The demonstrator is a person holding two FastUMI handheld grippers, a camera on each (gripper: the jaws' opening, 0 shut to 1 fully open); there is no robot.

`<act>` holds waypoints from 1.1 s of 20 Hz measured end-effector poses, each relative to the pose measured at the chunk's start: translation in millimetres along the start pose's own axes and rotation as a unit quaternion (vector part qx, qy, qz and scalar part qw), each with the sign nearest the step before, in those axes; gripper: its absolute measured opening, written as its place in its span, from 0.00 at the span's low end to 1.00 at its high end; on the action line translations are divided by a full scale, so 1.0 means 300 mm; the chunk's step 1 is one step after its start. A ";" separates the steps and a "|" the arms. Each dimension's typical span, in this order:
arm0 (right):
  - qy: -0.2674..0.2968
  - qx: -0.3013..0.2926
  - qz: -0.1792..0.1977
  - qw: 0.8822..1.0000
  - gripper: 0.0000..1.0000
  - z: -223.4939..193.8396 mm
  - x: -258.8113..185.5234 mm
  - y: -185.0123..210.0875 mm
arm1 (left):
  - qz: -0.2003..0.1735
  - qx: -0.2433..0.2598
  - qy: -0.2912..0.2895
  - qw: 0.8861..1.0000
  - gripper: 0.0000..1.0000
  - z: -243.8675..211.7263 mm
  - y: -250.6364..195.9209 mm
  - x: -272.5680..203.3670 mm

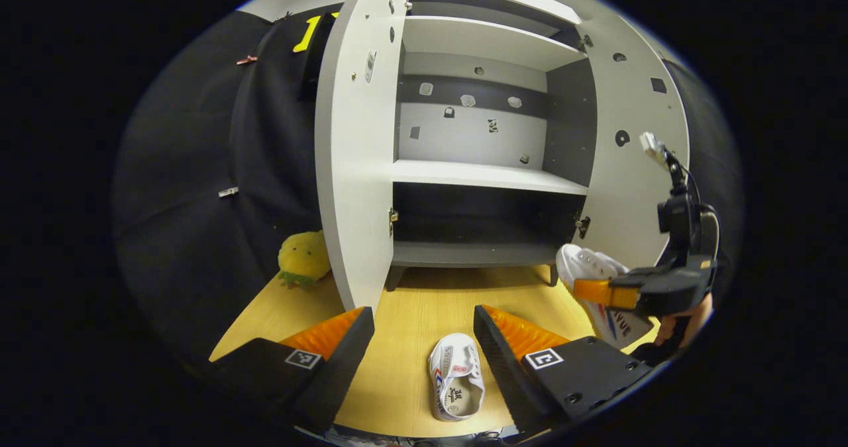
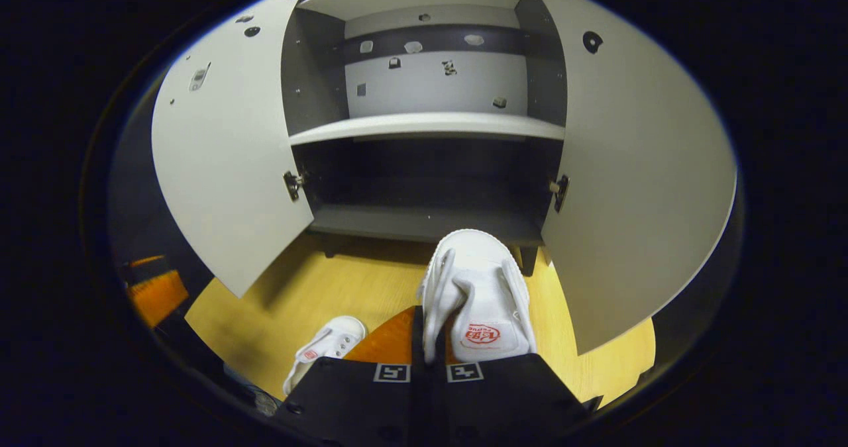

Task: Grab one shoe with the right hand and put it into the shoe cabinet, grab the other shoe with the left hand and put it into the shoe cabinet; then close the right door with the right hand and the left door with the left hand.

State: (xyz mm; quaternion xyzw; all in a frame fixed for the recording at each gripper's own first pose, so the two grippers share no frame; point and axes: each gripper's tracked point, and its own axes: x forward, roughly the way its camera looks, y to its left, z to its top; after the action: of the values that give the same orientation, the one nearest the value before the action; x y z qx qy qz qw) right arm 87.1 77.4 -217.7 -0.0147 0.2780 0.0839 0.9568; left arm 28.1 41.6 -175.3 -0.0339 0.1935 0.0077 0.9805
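Observation:
A white canvas shoe point(image 2: 480, 295) hangs in the air before the shoe cabinet point(image 2: 424, 129), pinched at its side wall by my right gripper point(image 2: 427, 341), toe toward the lower compartment. From the left gripper view the same shoe point(image 1: 593, 281) and right gripper point(image 1: 606, 293) are at the right, with a hand behind. The second white shoe point(image 1: 456, 375) lies on the wooden floor between the fingers of my left gripper point(image 1: 424, 328), which is open above it. That shoe point(image 2: 326, 349) shows low left in the right gripper view. Both cabinet doors point(image 1: 354, 142) point(image 2: 629, 169) stand open.
A yellow plush toy point(image 1: 303, 258) sits on the floor left of the left door. The cabinet's shelves point(image 1: 487, 177) hold nothing I can see. Wooden floor point(image 2: 344, 281) stretches in front of the cabinet's feet. Black cloth walls close in both sides.

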 end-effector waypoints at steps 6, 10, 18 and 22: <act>-0.063 0.021 -0.012 0.998 0.05 0.339 -0.045 0.063 | -0.066 -0.011 -0.020 0.998 0.95 0.061 -0.023 0.033; -0.104 -0.011 -0.016 0.994 0.05 0.539 -0.002 0.114 | -0.096 -0.007 -0.026 0.995 0.95 0.071 -0.045 0.031; -0.153 -0.010 -0.029 0.988 0.05 0.906 0.169 0.087 | -0.089 -0.025 -0.044 0.995 0.95 0.122 -0.017 -0.013; -0.152 -0.043 -0.034 0.987 0.05 1.007 0.301 0.068 | -0.070 -0.024 -0.060 0.995 0.95 0.181 0.004 -0.005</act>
State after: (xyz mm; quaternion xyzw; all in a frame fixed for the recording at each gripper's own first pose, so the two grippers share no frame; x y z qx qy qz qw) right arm 318.5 133.8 -10.4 -0.0521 0.1250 0.0645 0.9887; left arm 47.2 46.5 -124.7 -0.0708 0.1310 -0.0545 0.9874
